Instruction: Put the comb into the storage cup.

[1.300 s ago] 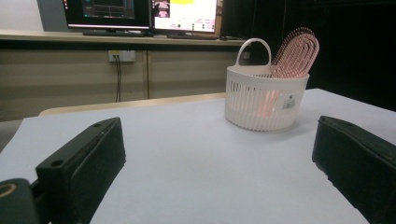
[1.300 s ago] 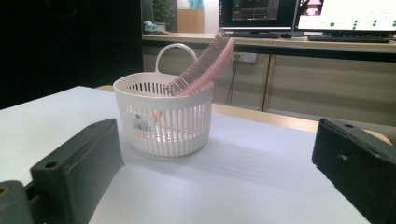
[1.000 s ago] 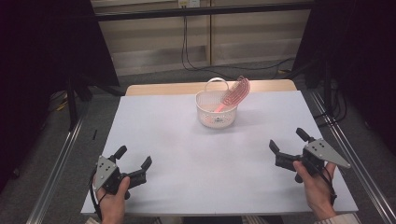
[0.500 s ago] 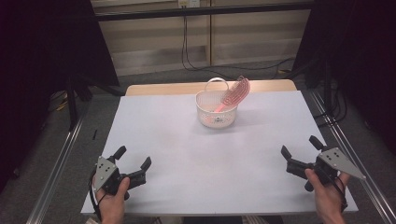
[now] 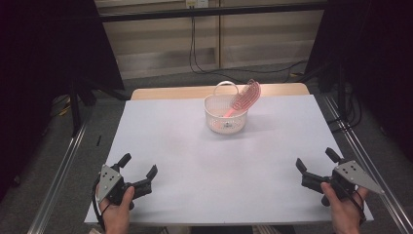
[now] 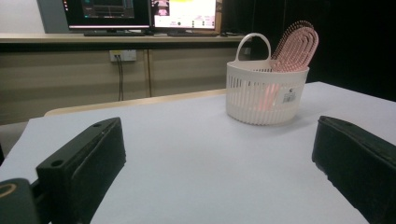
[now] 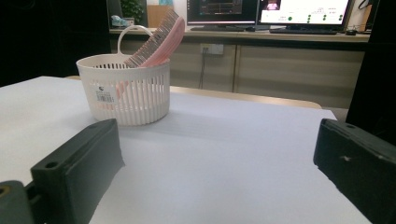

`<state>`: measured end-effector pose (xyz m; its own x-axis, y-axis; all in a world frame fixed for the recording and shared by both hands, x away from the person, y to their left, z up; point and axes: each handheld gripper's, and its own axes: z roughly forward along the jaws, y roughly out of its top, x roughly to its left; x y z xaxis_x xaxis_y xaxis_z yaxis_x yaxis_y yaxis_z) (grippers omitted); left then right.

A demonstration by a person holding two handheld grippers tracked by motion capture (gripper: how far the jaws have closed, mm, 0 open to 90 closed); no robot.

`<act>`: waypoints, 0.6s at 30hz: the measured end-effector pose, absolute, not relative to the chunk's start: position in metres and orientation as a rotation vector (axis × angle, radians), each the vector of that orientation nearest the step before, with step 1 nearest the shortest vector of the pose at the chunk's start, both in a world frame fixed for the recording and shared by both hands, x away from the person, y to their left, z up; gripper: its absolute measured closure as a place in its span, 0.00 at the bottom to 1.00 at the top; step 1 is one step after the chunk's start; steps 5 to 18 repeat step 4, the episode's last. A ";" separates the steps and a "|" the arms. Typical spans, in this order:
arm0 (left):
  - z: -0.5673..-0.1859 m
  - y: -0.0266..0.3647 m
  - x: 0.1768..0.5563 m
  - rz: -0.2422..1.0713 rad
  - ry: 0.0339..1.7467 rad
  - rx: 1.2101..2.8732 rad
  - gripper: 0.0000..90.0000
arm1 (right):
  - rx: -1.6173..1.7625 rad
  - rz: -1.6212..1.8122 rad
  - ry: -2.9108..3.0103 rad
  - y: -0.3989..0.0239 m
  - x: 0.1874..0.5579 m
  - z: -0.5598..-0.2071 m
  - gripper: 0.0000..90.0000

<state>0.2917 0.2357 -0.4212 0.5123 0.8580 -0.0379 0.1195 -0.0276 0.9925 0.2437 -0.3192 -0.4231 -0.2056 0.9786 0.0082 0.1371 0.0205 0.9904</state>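
High view is showing me resting both grippers low at the near edge of the white-covered bench (image 5: 195,161), the left gripper (image 5: 141,171) by my left hand (image 5: 116,207) and the right gripper (image 5: 314,165) by my right hand (image 5: 343,209), each with its black fingers (image 5: 152,171) spread wide and holding nothing. The things nearest my reach are sitting well apart from me, toward the far middle of the bench: a small white slotted plastic basket with a hoop handle (image 5: 225,114), and a pink vented plastic hairbrush (image 5: 246,96) standing tilted in it, handle down inside and head leaning out over the rim on the right side. From the left gripper view I am looking between my fingers (image 6: 84,158) at the basket (image 6: 266,95), with the brush head (image 6: 296,46) rising above its rim. From the right gripper view the basket (image 7: 126,91) is sitting to the left and the brush (image 7: 156,39) is leaning across it. I am judging both things light and stiff. The basket looks thin-walled, so it is likely to slide or tip if I nudge it, and I would steady it by the rim or the hoop handle. The brush head is open ribs and bristles, a poor and slippery hold; I am thinking the solid neck just below the head is the better place to pinch, lifting straight along its lean so it is not dragging the basket over.
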 end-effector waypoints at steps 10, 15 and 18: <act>-0.421 0.236 0.293 0.733 0.890 1.497 0.03 | 1.198 1.293 1.471 -0.319 0.247 -0.424 0.00; -0.421 0.236 0.293 0.733 0.890 1.497 0.03 | 1.198 1.293 1.471 -0.319 0.247 -0.424 0.00; -0.421 0.236 0.293 0.733 0.890 1.497 0.03 | 1.198 1.293 1.471 -0.319 0.247 -0.424 0.00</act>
